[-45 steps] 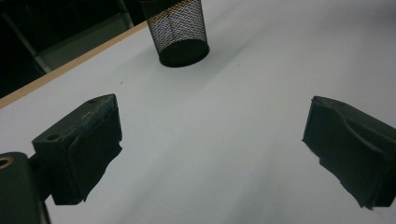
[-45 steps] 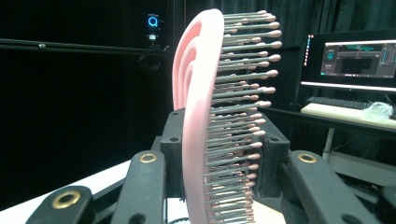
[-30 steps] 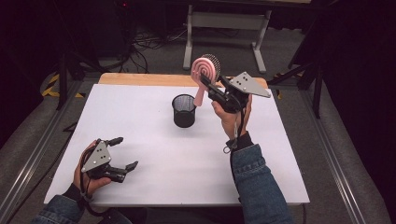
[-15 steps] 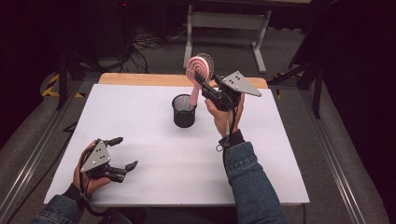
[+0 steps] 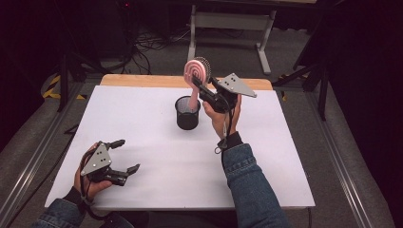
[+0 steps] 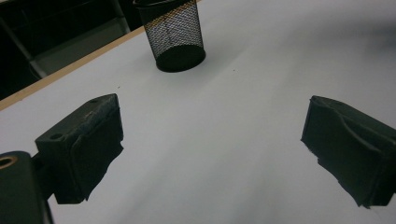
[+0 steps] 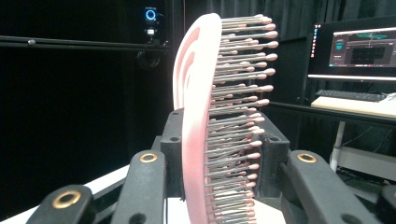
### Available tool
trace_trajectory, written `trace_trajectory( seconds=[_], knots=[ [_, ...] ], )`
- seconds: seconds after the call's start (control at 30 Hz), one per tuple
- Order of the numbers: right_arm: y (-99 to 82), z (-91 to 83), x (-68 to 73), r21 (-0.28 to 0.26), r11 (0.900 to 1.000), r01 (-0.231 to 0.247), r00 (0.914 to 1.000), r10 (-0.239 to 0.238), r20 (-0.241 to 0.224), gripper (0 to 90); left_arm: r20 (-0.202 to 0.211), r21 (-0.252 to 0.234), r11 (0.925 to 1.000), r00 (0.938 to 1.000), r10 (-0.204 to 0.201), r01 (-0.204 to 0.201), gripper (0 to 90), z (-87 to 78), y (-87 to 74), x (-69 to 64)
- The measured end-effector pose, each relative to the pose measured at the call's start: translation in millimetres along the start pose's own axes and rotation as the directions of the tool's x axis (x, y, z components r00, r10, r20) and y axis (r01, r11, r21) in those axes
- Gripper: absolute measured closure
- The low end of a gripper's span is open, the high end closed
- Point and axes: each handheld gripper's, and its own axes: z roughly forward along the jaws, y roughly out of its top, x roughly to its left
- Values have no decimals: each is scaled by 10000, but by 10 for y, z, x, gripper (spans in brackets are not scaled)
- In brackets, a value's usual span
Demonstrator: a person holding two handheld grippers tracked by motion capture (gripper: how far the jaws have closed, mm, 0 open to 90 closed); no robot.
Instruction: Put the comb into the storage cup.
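nearest the camera, at the front left of the white table [image 5: 142,123], the person's left hand [image 5: 88,178] holds the left gripper [image 5: 124,155] just above the surface. its jaws are spread wide apart with nothing between them, and in the left gripper view [image 6: 212,144] bare tabletop lies between the two black pads.

farther in, near the middle of the table, stands a black mesh cup [image 5: 187,112], upright, seen again at the top of the left gripper view [image 6: 175,35].

just beyond and to the right of the cup, the right hand [image 5: 221,116] raises the right gripper [image 5: 198,88]. its jaws are clamped on a pink hairbrush [image 5: 196,71], gripping the lower part of the bristled head. the brush stands nearly upright, head above, handle pointing down into the cup's mouth. in the right gripper view the brush [image 7: 198,116] rises edge-on, bristles to the right.

behind the table stand a monitor [image 7: 357,49] and dark curtains.
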Motion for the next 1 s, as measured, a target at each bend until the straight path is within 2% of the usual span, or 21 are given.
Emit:
trace_trajectory(
  seconds=[0.3,0.73,0.77,0.8,1.0],
  knots=[
    [-95,34,-4,212,9996,-210,9998,211,-33,638,95,114,9999,10000,25,-26,63,10,0,-3],
    [-258,57,14,460,9975,-539,9984,547,-154,637,-2,-8,10000,10000,22,-22,67,5,0,-2],
    [-265,63,18,431,9966,-704,9975,701,88,638,4,20,10000,10000,42,-42,67,6,0,0],
    [-282,60,14,483,9970,-603,9980,611,-153,637,-1,41,10000,10000,67,-67,67,6,-1,0],
    [-347,74,20,645,9946,-807,9964,821,-203,637,3,62,10000,10000,72,-72,67,7,-2,2]
  ],
)
